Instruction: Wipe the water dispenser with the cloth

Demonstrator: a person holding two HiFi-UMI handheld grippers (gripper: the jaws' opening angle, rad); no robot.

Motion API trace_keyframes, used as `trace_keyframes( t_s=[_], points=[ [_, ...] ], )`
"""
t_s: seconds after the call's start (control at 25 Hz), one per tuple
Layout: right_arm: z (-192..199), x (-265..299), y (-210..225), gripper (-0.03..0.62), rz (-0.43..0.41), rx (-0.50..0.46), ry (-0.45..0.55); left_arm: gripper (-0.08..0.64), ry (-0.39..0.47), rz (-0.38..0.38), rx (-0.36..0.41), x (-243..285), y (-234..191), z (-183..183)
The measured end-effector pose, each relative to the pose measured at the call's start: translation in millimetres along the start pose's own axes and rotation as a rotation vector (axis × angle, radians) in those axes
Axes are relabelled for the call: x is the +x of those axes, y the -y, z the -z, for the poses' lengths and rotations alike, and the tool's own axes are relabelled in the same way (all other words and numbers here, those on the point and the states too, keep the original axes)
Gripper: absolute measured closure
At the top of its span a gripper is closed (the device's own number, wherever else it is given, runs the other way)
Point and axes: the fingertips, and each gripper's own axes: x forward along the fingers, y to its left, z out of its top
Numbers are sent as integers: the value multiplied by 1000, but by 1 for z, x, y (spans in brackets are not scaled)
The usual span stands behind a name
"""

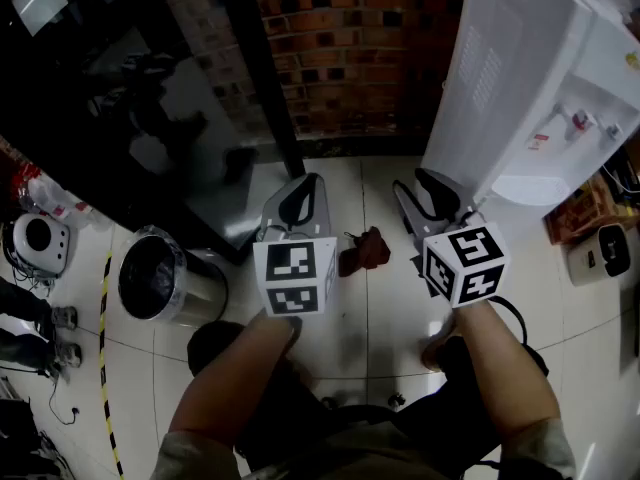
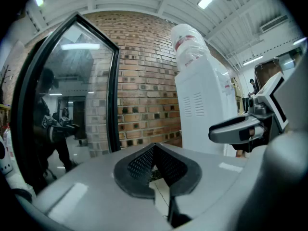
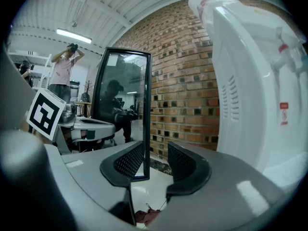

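Observation:
The white water dispenser [image 1: 540,78] stands at the upper right against the brick wall; it also fills the right of the right gripper view [image 3: 255,95] and shows in the left gripper view [image 2: 202,105]. A dark red cloth [image 1: 365,251] lies crumpled on the tiled floor between the two grippers, held by neither. It peeks out below the right jaws [image 3: 147,216]. My left gripper [image 1: 298,203] hangs above the floor, left of the cloth, its tips meeting with nothing between them [image 2: 155,162]. My right gripper [image 1: 432,198] hovers right of the cloth, beside the dispenser's base, jaws apart and empty [image 3: 156,160].
A black-framed glass panel [image 1: 150,98] leans at the left of the brick wall [image 1: 350,48]. A round metal bin [image 1: 155,278] stands on the floor at the left, with a white appliance [image 1: 38,243] beyond it. Boxes and a small device [image 1: 600,253] sit right of the dispenser.

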Motion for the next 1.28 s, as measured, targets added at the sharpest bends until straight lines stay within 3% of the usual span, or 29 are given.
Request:
trace_keyframes(
  t_s=[0.2, 0.48, 0.68, 0.84, 1.0, 1.2, 1.28],
  points=[
    [70, 57, -7, 304, -21, -54, -178, 560, -61, -22, -36, 27, -25, 47],
    [196, 130, -7, 229, -15, -105, -421, 560, -257, -36, -34, 66, -50, 144],
    [314, 147, -8, 195, -43, -58, -629, 560, -332, -69, -97, 81, -50, 183],
    [388, 146, -15, 161, -73, 4, -757, 560, -393, -41, -66, 79, -24, 243],
    [426, 159, -21, 155, -101, 32, -797, 560, -494, -2, -64, 73, -20, 296],
    [470, 160, -26, 167, -107, 5, -904, 560, -488, 20, -116, 77, -16, 291],
    [482, 155, -26, 310, -109, -27, -956, 560, -480, 23, -105, 79, -14, 285]
  ],
)
